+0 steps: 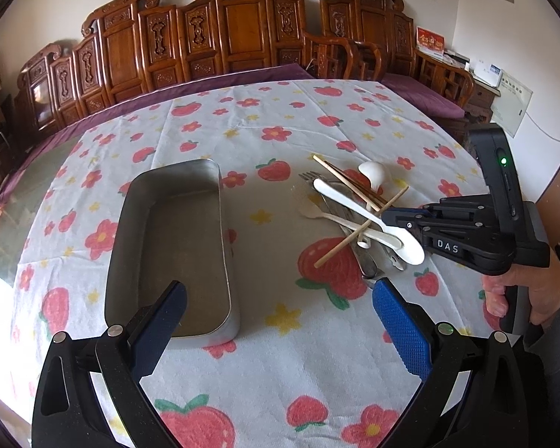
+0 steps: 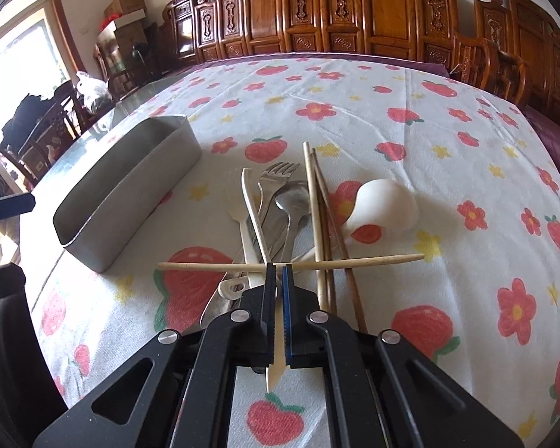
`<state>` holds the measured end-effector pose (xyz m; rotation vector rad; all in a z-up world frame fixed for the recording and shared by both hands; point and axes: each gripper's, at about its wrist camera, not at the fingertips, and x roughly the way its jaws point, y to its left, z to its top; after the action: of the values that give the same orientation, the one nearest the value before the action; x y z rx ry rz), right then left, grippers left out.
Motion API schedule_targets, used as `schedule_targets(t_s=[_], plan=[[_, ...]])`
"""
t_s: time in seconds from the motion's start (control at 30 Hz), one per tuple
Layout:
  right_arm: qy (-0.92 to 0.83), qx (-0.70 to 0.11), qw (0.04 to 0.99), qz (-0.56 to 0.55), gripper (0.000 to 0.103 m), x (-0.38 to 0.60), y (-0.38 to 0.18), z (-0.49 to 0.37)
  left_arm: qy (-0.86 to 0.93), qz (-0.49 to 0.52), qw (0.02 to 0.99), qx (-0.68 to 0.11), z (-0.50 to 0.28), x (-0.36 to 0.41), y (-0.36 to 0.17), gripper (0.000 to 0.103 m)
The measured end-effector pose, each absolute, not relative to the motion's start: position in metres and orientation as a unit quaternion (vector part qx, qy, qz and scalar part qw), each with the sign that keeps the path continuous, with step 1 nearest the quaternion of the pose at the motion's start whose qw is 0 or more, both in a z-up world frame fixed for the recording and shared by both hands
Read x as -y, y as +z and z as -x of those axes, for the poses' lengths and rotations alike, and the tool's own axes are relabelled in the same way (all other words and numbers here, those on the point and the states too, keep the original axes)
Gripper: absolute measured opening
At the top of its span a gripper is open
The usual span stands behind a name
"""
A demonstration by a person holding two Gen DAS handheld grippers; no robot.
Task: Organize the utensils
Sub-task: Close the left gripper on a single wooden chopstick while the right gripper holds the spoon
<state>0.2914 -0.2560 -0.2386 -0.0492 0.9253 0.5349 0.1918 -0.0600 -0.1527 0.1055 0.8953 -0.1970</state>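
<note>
A pile of utensils lies on the strawberry-print cloth: a metal fork (image 2: 276,179), a metal spoon (image 2: 291,201), wooden chopsticks (image 2: 313,201), a white ladle spoon (image 2: 384,207) and a long white plastic spoon (image 1: 369,216). My right gripper (image 2: 278,267) is shut on the white plastic spoon (image 2: 252,209), near its bowl end; it also shows in the left wrist view (image 1: 390,214). One chopstick (image 2: 291,263) lies crosswise over the pile just ahead of the fingertips. My left gripper (image 1: 280,298) is open and empty, near the front end of the empty metal tray (image 1: 168,239).
The metal tray (image 2: 127,186) stands left of the pile. Carved wooden chairs (image 1: 224,37) line the far side of the table. The table edge curves away at left (image 2: 93,127).
</note>
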Motion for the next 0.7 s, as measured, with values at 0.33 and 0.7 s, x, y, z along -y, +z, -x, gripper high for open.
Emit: schedule_targets(t_s=[0.33, 0.7], plan=[[0.229, -0.414, 0.88, -0.033, 0.004, 0.299, -0.218, -0.294, -0.127, -0.085, 0.89, -0.429, -0.222, 0.091, -0.162, 0.093], [0.201, -0.419, 0.883, -0.061, 0.004, 0.328, -0.225, -0.305, -0.17, -0.111, 0.863, -0.462, -0.281, 0.12, -0.199, 0.059]])
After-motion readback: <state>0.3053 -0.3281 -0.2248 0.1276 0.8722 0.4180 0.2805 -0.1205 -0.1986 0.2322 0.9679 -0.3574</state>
